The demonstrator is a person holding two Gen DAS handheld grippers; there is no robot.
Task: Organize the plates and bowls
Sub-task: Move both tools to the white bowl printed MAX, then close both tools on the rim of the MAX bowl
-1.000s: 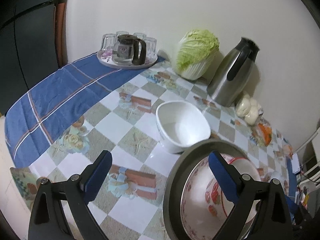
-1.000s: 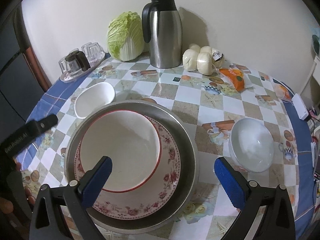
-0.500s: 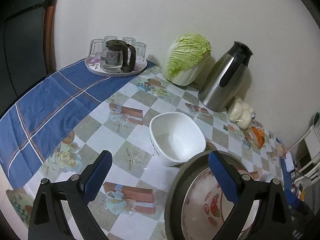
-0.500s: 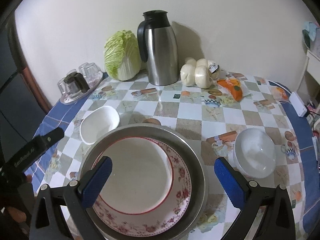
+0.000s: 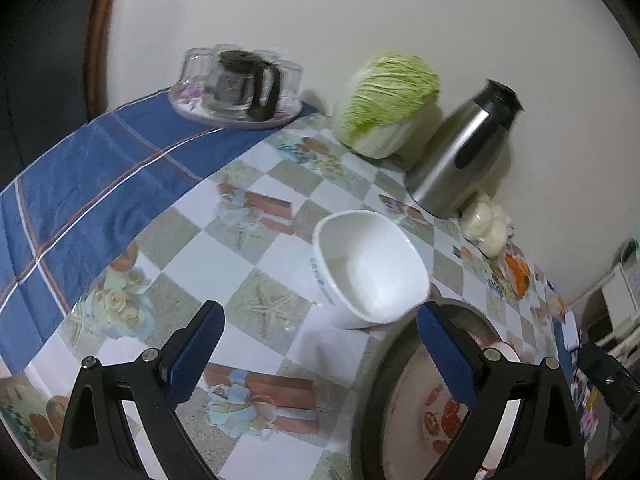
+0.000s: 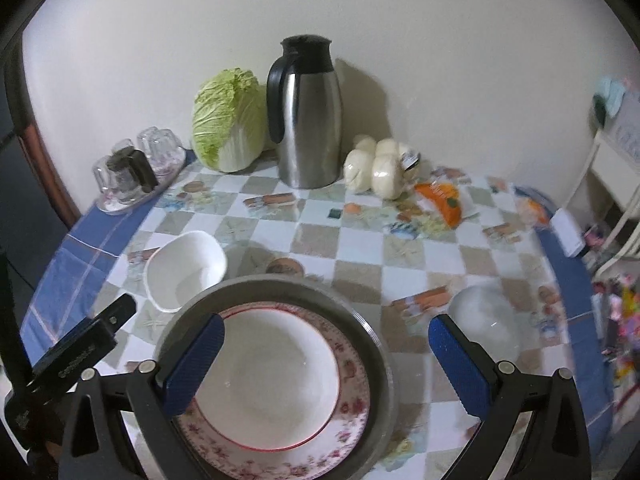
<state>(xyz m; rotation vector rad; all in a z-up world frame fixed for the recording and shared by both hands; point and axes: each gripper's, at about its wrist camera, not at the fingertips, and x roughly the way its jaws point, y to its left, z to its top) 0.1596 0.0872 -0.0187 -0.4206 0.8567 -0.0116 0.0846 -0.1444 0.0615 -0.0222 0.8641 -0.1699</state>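
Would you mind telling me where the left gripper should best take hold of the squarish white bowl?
Probably by the rim: the squarish white bowl stands upright and empty, beside the metal basin. Bring the left gripper down from above on its near wall, one of the jaws inside and one outside; the thin, straight wall suits a pinch.

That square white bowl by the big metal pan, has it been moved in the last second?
No. The square white bowl sits on the same checks of the tablecloth, just left of the metal pan, as before. Only the cameras shifted.
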